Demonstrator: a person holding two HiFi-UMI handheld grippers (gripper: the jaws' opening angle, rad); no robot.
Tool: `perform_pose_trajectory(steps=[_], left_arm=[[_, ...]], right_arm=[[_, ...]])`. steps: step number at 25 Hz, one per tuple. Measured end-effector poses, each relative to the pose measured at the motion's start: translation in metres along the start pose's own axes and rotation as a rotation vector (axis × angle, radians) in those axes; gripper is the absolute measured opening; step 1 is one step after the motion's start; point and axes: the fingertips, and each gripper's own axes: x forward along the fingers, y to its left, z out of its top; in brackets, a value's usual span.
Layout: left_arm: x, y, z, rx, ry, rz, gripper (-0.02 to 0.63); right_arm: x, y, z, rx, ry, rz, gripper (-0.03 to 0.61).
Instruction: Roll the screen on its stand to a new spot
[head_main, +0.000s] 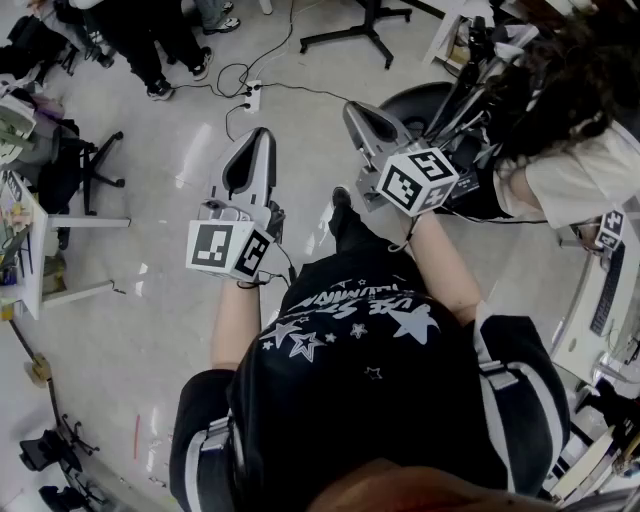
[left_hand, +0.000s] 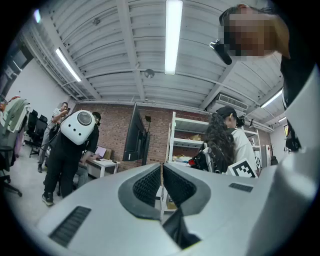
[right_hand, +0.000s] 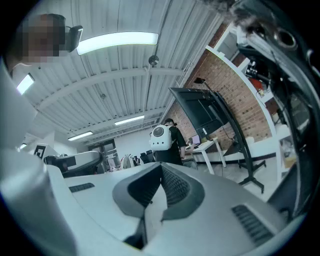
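The screen (left_hand: 136, 135) is a dark flat panel on a black wheeled stand, standing before a brick wall some way off. In the right gripper view the screen (right_hand: 202, 112) hangs tilted, with its stand's black legs (right_hand: 252, 182) on the floor. Black stand legs (head_main: 345, 38) show at the top of the head view. My left gripper (head_main: 262, 135) is held out over bare floor, jaws shut on nothing (left_hand: 161, 165). My right gripper (head_main: 352, 108) is raised beside it, its pads also meeting with nothing between them (right_hand: 161, 166). Neither gripper touches the screen.
A person with a white backpack (left_hand: 77, 127) stands by a white desk (left_hand: 102, 162) left of the screen. A long-haired person (left_hand: 222, 140) stands close on the right, before white shelves (left_hand: 187, 140). A power strip with cables (head_main: 252, 95) and an office chair (head_main: 85, 165) are on the floor.
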Motion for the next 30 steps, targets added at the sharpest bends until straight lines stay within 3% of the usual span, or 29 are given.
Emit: perform_pose_trajectory(steps=[12,19,24,30], left_arm=[[0.107,0.057,-0.002,0.016,-0.006,-0.005,0.023],[0.188,0.084,-0.009,0.006,0.017,-0.005,0.023],[0.231,0.104,-0.016,-0.025,0.040,-0.004,0.023],[0.271,0.111,-0.030,-0.031,0.048,-0.009,0.023]], right_arm=[[0.097,-0.088,0.046,-0.006,-0.047,-0.034,0.006],[0.145,-0.159,0.081,-0.027,-0.074,-0.112,0.006],[0.181,-0.207,0.101,-0.066,-0.092,-0.219,0.006],[0.208,-0.244,0.111,-0.045,-0.121,-0.238,0.006]])
